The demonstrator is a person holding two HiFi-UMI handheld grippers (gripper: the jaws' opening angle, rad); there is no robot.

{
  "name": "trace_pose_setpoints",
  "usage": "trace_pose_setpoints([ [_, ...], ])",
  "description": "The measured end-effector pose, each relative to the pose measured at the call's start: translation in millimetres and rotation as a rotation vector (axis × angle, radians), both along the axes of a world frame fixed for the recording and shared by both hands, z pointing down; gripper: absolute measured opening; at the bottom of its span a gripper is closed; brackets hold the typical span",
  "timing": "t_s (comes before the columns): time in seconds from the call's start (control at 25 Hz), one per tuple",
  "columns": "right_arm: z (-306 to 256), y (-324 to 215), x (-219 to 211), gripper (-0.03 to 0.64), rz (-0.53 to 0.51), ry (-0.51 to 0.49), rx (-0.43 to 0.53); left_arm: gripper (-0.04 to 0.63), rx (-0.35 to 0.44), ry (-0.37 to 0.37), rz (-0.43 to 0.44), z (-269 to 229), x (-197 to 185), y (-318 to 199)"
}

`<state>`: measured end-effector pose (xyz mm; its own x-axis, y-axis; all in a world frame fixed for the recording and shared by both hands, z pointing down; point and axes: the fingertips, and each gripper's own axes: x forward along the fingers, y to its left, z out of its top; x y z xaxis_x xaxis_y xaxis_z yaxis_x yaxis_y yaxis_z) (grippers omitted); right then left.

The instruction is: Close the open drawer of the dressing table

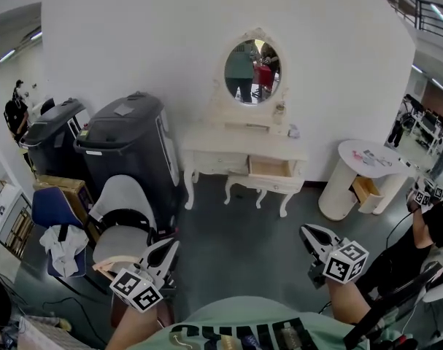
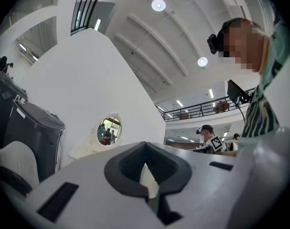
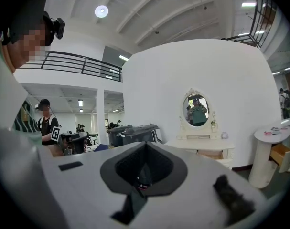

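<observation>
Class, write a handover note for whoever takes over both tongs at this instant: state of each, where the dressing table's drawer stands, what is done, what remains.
Left tongs: shut, empty, held low near the person.
Right tongs: shut, empty, likewise.
Dressing table: against the white wall, well ahead across the floor; its right drawer stands pulled out.
Done: nothing on the drawer yet.
Left: walk up, then probably push the drawer front in until flush.

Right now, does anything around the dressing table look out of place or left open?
Yes. The dressing table has its right drawer pulled out, while its left drawer is shut. The round side table to its right also has a side drawer hanging open. Nothing spilled or broken shows.
</observation>
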<state>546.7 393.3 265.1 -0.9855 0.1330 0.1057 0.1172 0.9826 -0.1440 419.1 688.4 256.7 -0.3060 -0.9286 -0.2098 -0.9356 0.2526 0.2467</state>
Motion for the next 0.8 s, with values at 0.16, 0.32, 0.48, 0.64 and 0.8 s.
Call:
trace_pose_setpoints([
  [0.16,-9.8,15.3,-28.6,0.011,0.01,0.0,0.007,0.0,0.003,-0.009,0.008,-10.4,-28.0,16.1],
  [0.32,-10.7,27.7,-50.5,0.011,0.018,-0.004,0.011,0.0,0.004,-0.009,0.012,-13.3,-55.0,31.9],
  [0.48,-0.8,29.3,-66.5,0.011,0.035,0.001,-0.005,0.0,-0.002,-0.002,0.022,-5.1,-73.2,40.2],
  [0.64,6.9,26.0,-84.4,0.011,0.02,0.024,-0.005,0.0,-0.018,0.024,0.016,5.3,-91.3,33.2],
  [0.8,12.8,-0.5,-103.2,0.011,-0.001,0.033,-0.019,0.0,-0.039,0.04,0.009,10.6,-101.7,4.7],
])
